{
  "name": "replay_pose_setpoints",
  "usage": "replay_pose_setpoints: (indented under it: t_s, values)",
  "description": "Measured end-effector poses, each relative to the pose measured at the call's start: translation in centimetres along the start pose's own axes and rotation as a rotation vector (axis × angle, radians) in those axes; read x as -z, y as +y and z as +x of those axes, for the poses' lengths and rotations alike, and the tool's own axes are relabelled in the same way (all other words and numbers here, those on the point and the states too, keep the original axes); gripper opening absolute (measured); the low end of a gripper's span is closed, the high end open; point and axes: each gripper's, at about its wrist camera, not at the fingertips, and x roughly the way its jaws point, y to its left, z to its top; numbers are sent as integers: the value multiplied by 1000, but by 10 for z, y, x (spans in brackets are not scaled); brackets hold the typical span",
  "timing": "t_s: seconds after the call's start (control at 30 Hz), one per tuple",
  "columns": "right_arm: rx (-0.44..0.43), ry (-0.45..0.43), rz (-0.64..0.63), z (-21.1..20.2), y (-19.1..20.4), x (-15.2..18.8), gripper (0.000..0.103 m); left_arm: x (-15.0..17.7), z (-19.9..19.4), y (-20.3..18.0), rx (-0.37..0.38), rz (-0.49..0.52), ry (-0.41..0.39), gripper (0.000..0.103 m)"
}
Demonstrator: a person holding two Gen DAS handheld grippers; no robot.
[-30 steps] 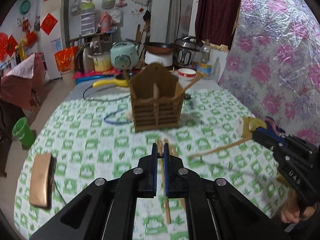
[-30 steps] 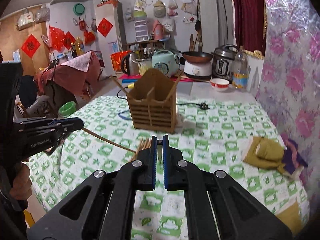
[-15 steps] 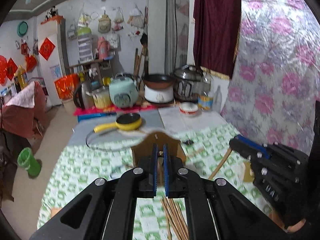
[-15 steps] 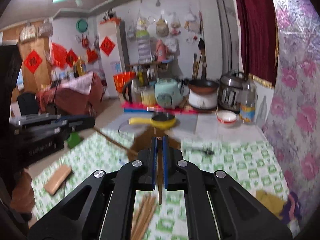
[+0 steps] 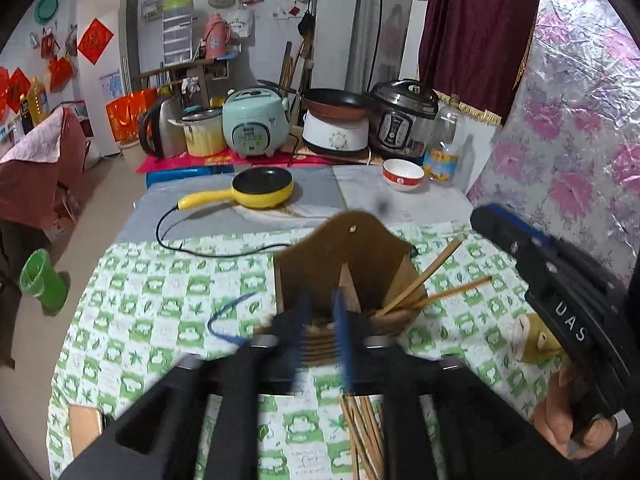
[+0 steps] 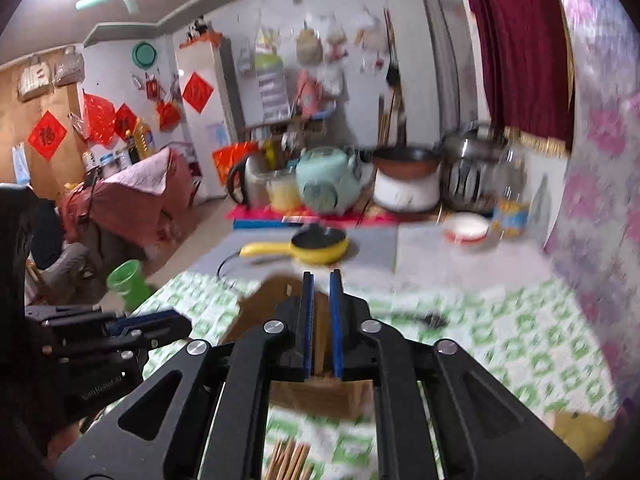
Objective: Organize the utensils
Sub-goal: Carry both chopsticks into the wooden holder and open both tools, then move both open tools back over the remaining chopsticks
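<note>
A brown wooden utensil holder (image 5: 348, 264) stands on the green-checked tablecloth; several chopsticks (image 5: 424, 280) lean out of its right compartment. More chopsticks (image 5: 360, 428) lie on the cloth in front. My left gripper (image 5: 320, 320) hovers over the holder's front edge, jaws a little apart and blurred, nothing between them. My right gripper (image 6: 320, 320) is above the holder (image 6: 312, 392), jaws slightly apart with nothing gripped; it also shows in the left wrist view (image 5: 552, 280). The loose chopsticks show in the right wrist view (image 6: 288, 460).
A yellow frying pan (image 5: 260, 194) with a black cord, a white bowl (image 5: 402, 174), a bottle (image 5: 444, 148) and cookers stand at the table's back. A yellow cloth (image 5: 536, 340) lies right; a tan block (image 5: 84, 432) lies front left. A blue loop (image 5: 228, 320) lies left of the holder.
Both grippers rose from the table and moved over the holder. They held chopsticks before; now their jaws have parted and more chopsticks stand in the holder's right compartment.
</note>
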Motion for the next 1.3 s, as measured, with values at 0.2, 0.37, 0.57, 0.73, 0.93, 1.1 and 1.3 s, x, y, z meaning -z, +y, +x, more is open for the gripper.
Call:
replay_pose_setpoints:
  t_s: [0.2,0.37,0.57,0.73,0.93,1.1,1.3]
  values:
    - [6,-36,-1,-52,2,18,36,20,-54,3,-32,-37,-97,78]
    - [42,-52,-21,-106,11,49,65,52,-90,2,-83,-59,-136,88]
    - [35,-35,-4,-163,16,111,86,127,-113,0,-108,-90,-116,95]
    - [44,38,-15,-177,15,169,86,200,-101,1,-93,-125,-12,96]
    - [91,135,-40,-158,8,213,86,259,-67,12,-87,-169,118,96]
    - [92,202,-5,-135,-3,225,86,274,-42,12,-80,-152,180,96]
    - [82,253,28,-119,-12,232,86,272,-22,-9,-83,-62,220,96]
